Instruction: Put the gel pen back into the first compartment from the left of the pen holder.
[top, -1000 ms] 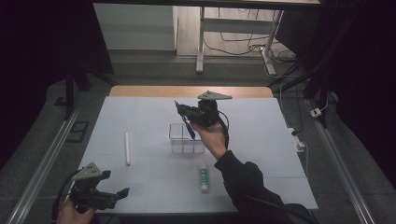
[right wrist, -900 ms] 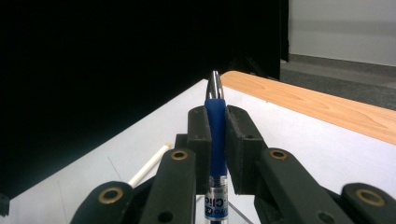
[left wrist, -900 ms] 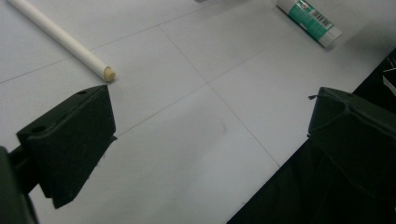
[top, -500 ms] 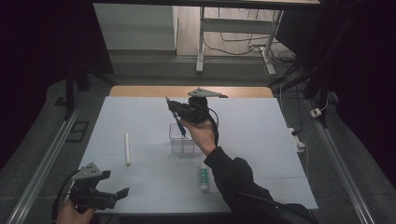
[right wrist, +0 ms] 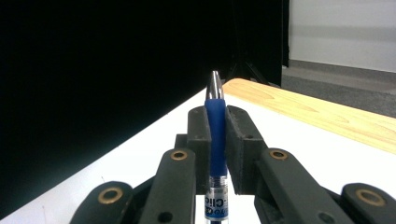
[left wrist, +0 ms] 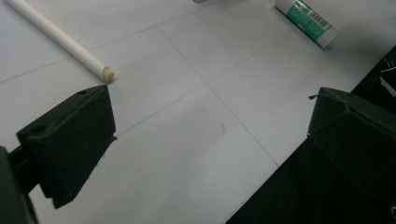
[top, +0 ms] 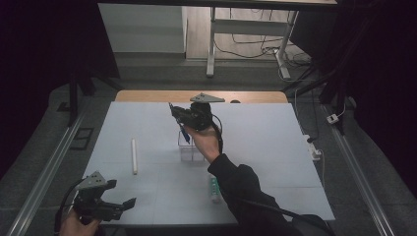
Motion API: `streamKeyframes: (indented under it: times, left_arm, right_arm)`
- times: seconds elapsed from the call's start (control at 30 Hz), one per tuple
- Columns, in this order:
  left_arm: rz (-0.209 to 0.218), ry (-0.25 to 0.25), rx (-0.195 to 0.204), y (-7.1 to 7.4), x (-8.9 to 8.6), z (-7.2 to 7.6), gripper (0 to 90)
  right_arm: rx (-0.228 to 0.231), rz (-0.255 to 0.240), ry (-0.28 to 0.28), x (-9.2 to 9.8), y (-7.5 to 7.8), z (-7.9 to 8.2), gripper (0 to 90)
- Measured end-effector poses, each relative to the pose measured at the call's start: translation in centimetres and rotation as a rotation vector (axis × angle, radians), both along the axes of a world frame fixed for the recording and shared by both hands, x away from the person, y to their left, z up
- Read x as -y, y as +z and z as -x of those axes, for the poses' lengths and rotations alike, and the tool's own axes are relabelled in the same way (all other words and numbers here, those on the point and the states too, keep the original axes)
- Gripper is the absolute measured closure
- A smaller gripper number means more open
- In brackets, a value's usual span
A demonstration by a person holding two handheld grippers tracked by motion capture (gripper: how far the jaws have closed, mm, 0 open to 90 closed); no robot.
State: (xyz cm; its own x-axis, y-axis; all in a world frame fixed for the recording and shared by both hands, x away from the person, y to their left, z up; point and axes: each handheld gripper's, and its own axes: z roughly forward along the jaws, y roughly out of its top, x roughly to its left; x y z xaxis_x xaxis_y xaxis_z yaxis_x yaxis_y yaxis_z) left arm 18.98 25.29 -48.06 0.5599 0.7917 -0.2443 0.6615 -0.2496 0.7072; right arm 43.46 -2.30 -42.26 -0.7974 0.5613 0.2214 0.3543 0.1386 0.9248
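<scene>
Fingers around blue pen, "Cli" legible

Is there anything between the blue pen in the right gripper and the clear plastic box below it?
Nothing visible. The right gripper holds the blue pen just above the clear plastic box, whose top looks open.

The pen has a blue grip of matt rubber, a shiny metal tip and a clear plastic barrel with print. The right gripper looks like matt black plastic, with brass-coloured rivets in its links. The left gripper has the same dull black plastic. The worktop is a smooth, matt white sheet with thin lines, and bare wood shows at its far edge. The white stick looks like matt paper. The tube has a glossy green label. The box is clear plastic.
</scene>
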Motion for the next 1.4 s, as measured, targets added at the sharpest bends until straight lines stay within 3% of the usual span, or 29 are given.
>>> streamKeyframes:
  times: [0.47,0.63,1.07,1.4]
  left_arm:
    - [0.002,0.0,-0.001,0.0,0.0,0.0,0.8]
    - [0.004,0.0,-0.002,0.0,0.0,0.0,0.8]
    - [0.004,0.005,-0.003,0.0,-0.1,0.0,0.3]
    - [0.015,0.011,-0.008,0.0,-0.2,-0.1,0.0]
  right_arm:
    - [-0.032,0.058,-0.003,0.0,-1.9,0.1,79.5]
    - [-0.028,0.105,0.001,0.1,-2.5,0.5,78.0]
    - [-0.005,0.192,0.017,1.6,-1.4,1.1,51.2]
    - [-0.02,0.259,0.055,3.8,-0.5,2.3,36.3]
